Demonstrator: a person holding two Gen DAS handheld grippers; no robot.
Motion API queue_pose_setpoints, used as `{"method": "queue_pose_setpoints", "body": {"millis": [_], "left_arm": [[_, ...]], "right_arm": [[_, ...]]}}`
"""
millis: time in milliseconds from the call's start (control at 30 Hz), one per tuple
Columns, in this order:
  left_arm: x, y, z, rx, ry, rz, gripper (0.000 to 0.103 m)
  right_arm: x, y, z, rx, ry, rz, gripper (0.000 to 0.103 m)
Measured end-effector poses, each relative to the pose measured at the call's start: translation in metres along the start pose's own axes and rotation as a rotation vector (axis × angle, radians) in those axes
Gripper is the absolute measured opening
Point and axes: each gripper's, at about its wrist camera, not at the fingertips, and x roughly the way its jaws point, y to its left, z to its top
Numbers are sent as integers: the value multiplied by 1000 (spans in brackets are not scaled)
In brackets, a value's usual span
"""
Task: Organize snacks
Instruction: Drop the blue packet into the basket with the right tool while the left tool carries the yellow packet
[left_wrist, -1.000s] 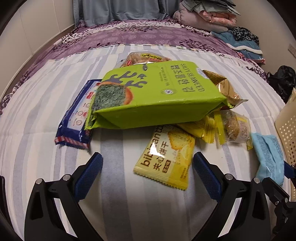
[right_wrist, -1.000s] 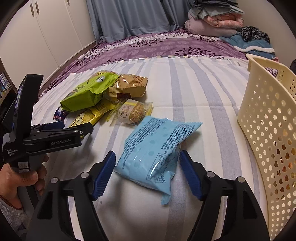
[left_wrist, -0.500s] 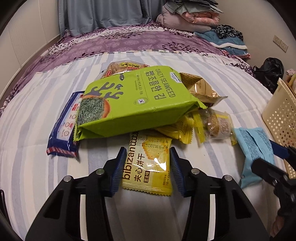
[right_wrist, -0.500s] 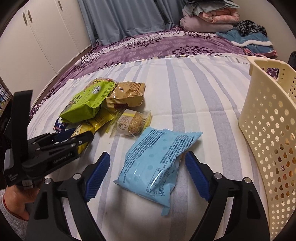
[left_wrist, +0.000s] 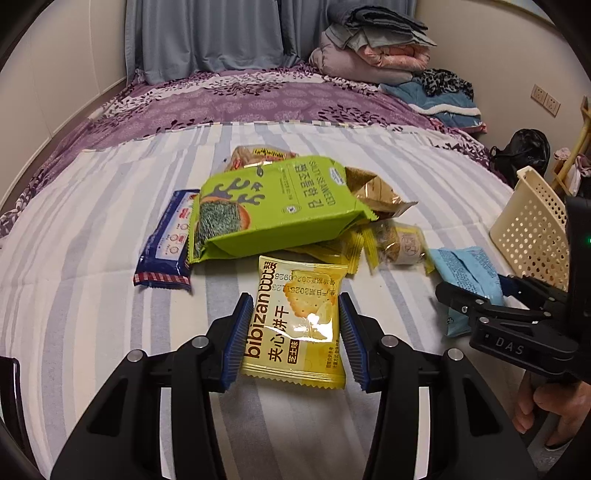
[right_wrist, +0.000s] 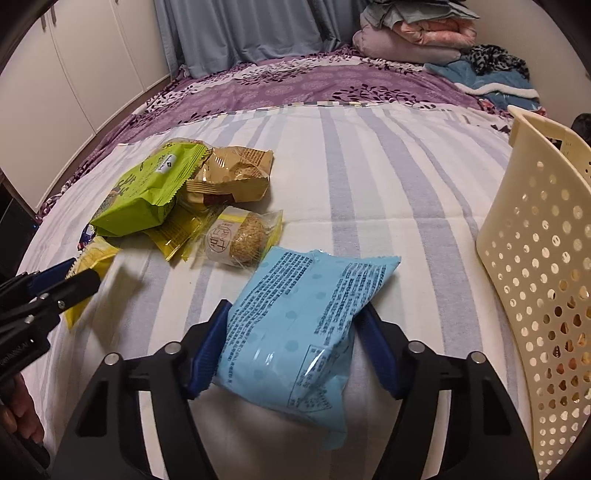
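Currently: my left gripper (left_wrist: 293, 334) pinches yellow cracker packet (left_wrist: 295, 325), glossy, lower centre | my right gripper (right_wrist: 291, 350) pinches pale-blue packet (right_wrist: 299, 332), crinkled, printed text, lower centre.

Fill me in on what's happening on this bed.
A person is sorting snacks with two handheld grippers. The left gripper has its pads against the sides of a yellow biscuit packet; the right gripper is clamped around a light blue packet. Both packets lie on the striped sheet. The remaining pile sits behind, the cream basket to the right.
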Motion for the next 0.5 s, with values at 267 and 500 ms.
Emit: {"method": "queue_pose_setpoints", "body": {"millis": [267,500], "left_arm": [[-22,-11,10,23,-50,-22,48],[-38,-27,20,47,-90,-36,48]], "right_arm": [[-33,1,-3,2,-63,28,60],[-76,-3,0,9,-161,49,60]]}}
